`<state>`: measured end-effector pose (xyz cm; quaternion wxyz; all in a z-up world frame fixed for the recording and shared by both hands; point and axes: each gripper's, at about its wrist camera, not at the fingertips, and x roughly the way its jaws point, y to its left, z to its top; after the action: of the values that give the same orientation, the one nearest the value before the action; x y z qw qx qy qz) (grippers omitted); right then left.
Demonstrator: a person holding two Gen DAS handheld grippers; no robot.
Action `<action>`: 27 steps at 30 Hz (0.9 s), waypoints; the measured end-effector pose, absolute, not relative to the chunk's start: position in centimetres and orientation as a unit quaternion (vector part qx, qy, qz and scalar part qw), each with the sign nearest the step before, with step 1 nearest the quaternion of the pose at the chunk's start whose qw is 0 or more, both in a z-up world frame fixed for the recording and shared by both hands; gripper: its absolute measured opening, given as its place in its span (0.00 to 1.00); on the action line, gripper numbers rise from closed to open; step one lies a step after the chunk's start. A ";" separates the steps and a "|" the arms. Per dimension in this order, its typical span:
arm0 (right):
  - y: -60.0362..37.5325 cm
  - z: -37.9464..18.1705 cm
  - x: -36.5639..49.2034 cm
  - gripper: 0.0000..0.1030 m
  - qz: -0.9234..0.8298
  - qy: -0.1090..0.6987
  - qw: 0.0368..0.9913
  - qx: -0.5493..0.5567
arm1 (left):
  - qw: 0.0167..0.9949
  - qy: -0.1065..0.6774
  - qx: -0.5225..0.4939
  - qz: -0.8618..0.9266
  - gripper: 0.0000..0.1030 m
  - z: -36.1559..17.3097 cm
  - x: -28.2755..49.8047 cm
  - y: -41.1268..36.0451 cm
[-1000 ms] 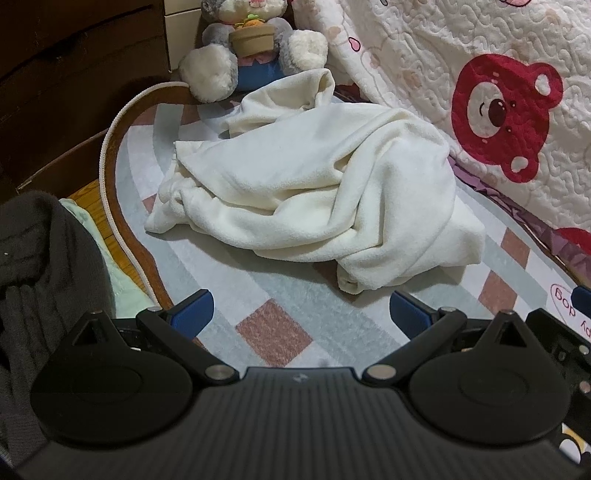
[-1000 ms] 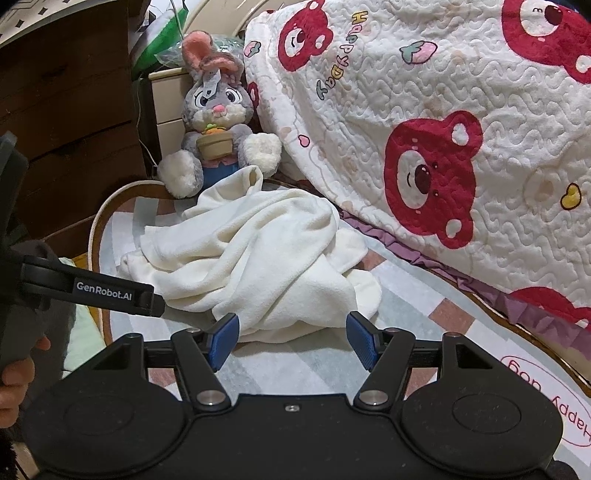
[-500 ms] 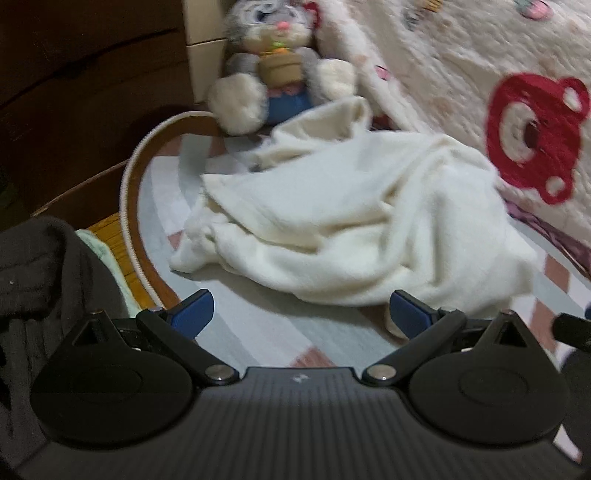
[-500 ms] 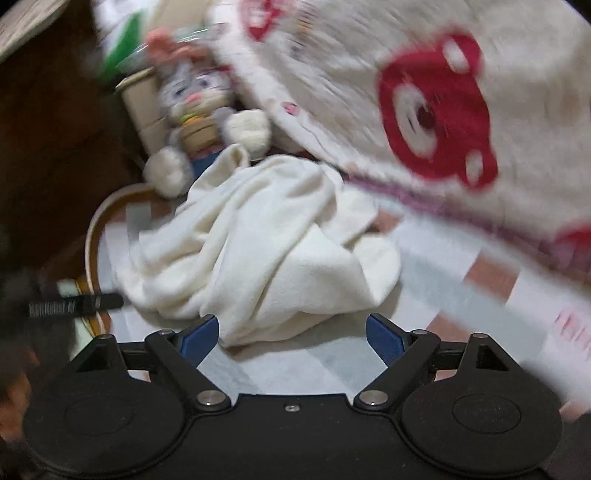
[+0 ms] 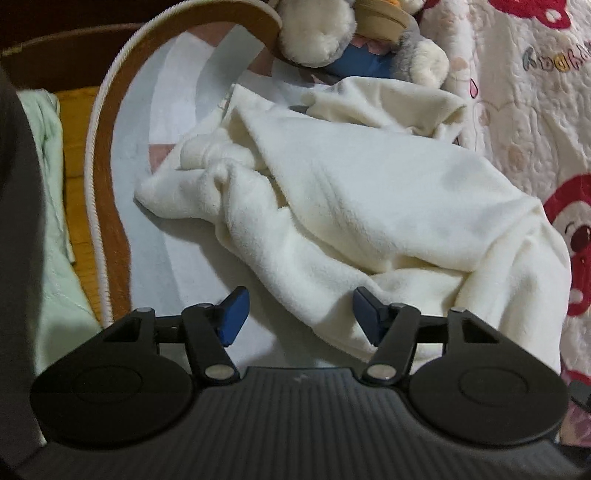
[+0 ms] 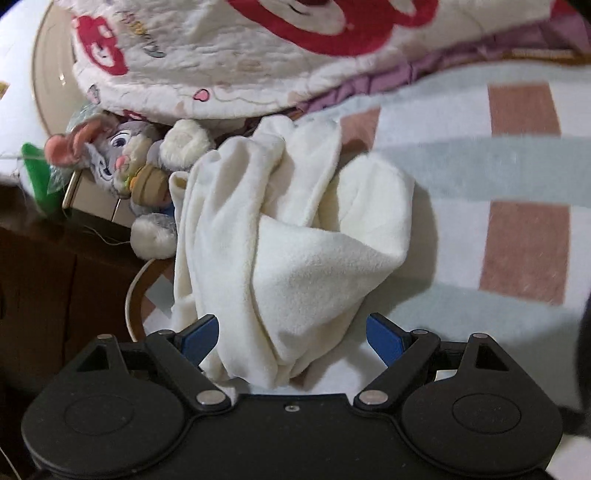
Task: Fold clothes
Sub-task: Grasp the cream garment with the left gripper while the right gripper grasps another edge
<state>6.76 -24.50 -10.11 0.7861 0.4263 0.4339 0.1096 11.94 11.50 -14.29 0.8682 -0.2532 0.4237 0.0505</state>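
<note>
A crumpled cream fleece garment (image 5: 369,206) lies in a heap on a checked rug (image 5: 177,236). My left gripper (image 5: 299,314) is open, its blue fingertips (image 5: 233,314) on either side of the garment's near edge, not closed on it. In the right wrist view the same garment (image 6: 295,251) fills the middle. My right gripper (image 6: 291,336) is open with a hanging fold of the cloth between its fingers. That view is rolled to one side.
A grey plush rabbit (image 6: 125,166) sits at the garment's far end, also seen in the left view (image 5: 354,33). A quilt with red bears (image 5: 535,110) hangs beside the rug. Pale green cloth (image 5: 48,206) and wood floor lie left of the rug's brown border (image 5: 107,155).
Both grippers have moved in close to the garment. The left gripper's fingers have narrowed and now straddle its edge. The right gripper has rolled sideways and now has a fold between its fingers.
</note>
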 end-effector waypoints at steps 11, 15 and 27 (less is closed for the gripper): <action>-22.6 -10.8 11.2 0.90 0.065 0.407 0.834 0.366 | 0.880 0.354 -0.288 0.132 0.69 -14.7 12.2 13.2; -21.8 -11.2 12.9 0.97 0.076 0.392 0.847 0.351 | 0.814 0.383 -0.436 0.012 0.75 -17.2 13.0 14.3; -19.5 -7.8 10.8 0.46 0.117 0.331 0.911 0.216 | 0.792 0.419 -0.437 -0.075 0.18 -17.9 14.3 11.0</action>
<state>10.82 -19.48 -7.77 0.9113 0.2157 0.3306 0.1171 14.34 11.04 -17.93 0.7922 -0.4370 0.4193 -0.0746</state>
